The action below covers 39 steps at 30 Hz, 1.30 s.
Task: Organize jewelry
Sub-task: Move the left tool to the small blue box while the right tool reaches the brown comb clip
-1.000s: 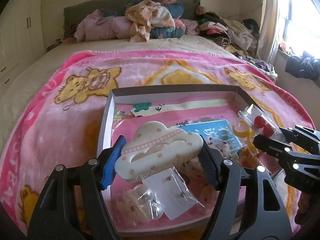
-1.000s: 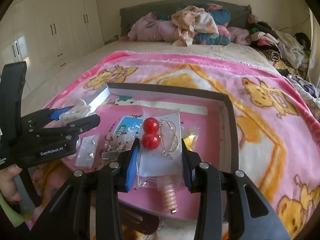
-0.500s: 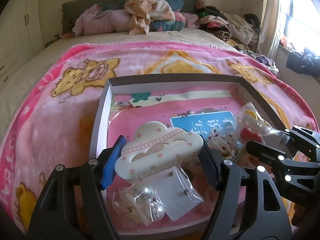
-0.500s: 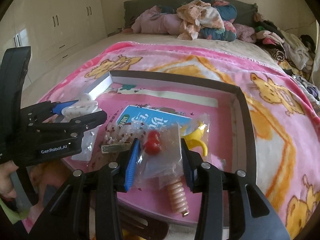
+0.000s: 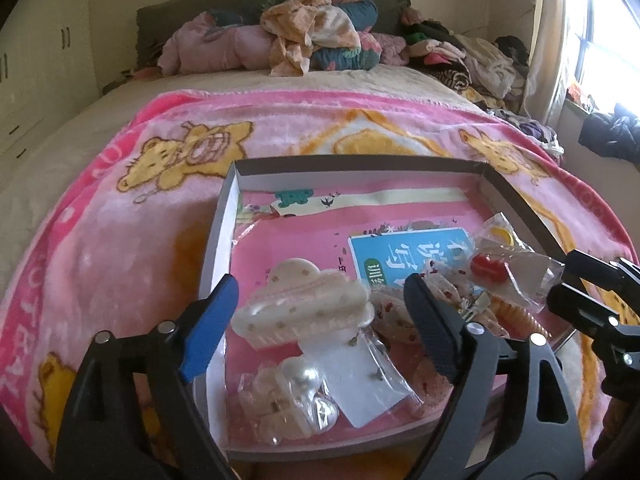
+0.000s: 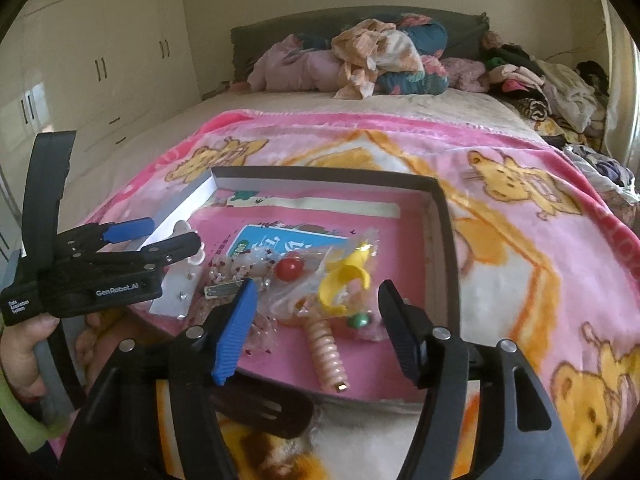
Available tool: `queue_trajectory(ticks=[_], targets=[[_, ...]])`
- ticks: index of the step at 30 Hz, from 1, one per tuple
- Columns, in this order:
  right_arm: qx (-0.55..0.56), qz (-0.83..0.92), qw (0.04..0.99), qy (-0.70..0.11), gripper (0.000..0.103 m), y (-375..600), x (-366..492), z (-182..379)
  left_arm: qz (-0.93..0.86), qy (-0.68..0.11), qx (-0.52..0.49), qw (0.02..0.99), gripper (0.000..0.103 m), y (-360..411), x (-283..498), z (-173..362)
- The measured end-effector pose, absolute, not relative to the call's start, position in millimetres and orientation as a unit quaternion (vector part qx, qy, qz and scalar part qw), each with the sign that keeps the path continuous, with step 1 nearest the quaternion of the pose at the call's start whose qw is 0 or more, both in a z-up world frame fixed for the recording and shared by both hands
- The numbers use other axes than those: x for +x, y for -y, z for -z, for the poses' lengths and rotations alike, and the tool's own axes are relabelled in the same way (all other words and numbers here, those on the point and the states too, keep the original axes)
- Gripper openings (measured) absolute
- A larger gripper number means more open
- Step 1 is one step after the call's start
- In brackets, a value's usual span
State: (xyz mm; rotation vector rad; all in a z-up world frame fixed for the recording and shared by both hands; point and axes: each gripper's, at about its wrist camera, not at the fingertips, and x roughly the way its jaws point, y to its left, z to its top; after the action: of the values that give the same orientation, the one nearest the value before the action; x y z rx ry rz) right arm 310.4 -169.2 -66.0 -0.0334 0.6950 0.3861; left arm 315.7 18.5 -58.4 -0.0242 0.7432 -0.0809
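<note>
- Left wrist view: the left hand-held gripper (image 5: pixel 320 312) is released, its jaws opening. The cream cloud-shaped plastic hair claw with pink dots (image 5: pixel 304 308) lies between them, clear of both pads, resting inside the shallow grey-rimmed cardboard box with a pink floor (image 5: pixel 224 232).
- Just below the claw, nearer the gripper, sit a clear packet holding pearl earrings (image 5: pixel 304 396) and a white stud-earring card in a clear sleeve (image 5: pixel 360 376). To the gripper's right a clear packet with red ball earrings (image 5: pixel 500 276) lies in the box, in front of the right hand-held gripper's tips (image 5: pixel 576 284).
- Right wrist view: the right hand-held gripper (image 6: pixel 316 320) is also letting go, its jaws opening. Between and ahead of them, untouched, lie the red-ball packet (image 6: pixel 290 268), a yellow ring-shaped piece in clear wrap (image 6: pixel 344 280) and a ribbed pink hair clip (image 6: pixel 326 354).
- To its left the left hand-held gripper (image 6: pixel 160 236) hangs over the box's corner.
- Judged progress: both carried pieces look delivered. The items lie loosely heaped in the box, so sorting may remain; a dark hair clip (image 6: pixel 260 404) sits outside the box on the pink bear-print blanket (image 6: pixel 520 240).
</note>
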Motion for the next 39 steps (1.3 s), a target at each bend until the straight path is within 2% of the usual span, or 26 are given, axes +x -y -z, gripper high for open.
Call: queue_trajectory(ticks=[8, 14, 39], targets=[[-0.007, -0.174, 0.931, -0.322, 0.072, 183, 294, 53, 0.036, -0.346, -0.021, 0.937, 0.090, -18, 301, 45], [-0.006, -0.170, 0.936, -0.309, 0.076, 189, 280, 44, 0.034, -0.332, -0.023, 0.942, 0.091, -18, 283, 34], [-0.012, -0.166, 0.939, -0.302, 0.076, 198, 220, 52, 0.035, -0.312, -0.027, 0.949, 0.091, -9, 202, 37]])
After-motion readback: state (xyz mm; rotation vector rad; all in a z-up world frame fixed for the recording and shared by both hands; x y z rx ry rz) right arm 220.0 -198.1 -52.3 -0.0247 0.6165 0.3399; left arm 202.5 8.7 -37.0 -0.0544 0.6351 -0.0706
